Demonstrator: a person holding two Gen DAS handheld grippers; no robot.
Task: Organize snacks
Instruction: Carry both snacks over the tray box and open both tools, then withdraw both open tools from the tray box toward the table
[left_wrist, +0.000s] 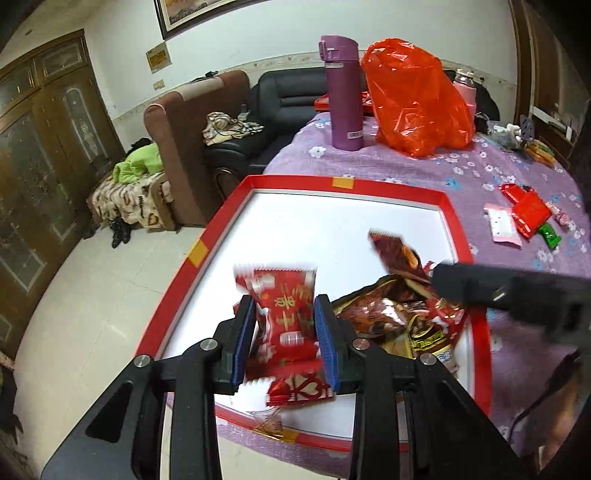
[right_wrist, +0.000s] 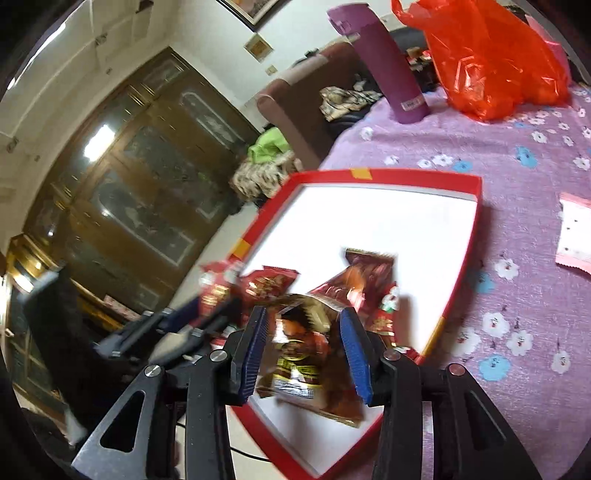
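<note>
A red-rimmed box lid with a white floor (left_wrist: 332, 221) (right_wrist: 388, 221) lies on the purple tablecloth. Several snack packets lie in its near part. My left gripper (left_wrist: 285, 328) has its blue pads on either side of a red snack packet with gold writing (left_wrist: 288, 314), over the box. My right gripper (right_wrist: 304, 347) has its blue pads on either side of a brown and orange snack packet (right_wrist: 299, 354), at the box's near edge. The right gripper's black body (left_wrist: 517, 295) shows in the left wrist view, the left gripper (right_wrist: 166, 332) in the right wrist view.
A purple flask (left_wrist: 343, 96) (right_wrist: 391, 66) and a red plastic bag (left_wrist: 417, 96) (right_wrist: 491, 59) stand at the table's far side. Loose red, pink and green packets (left_wrist: 521, 218) lie on the cloth to the right. Sofas (left_wrist: 192, 147) and a wooden cabinet (left_wrist: 37, 147) stand beyond the table.
</note>
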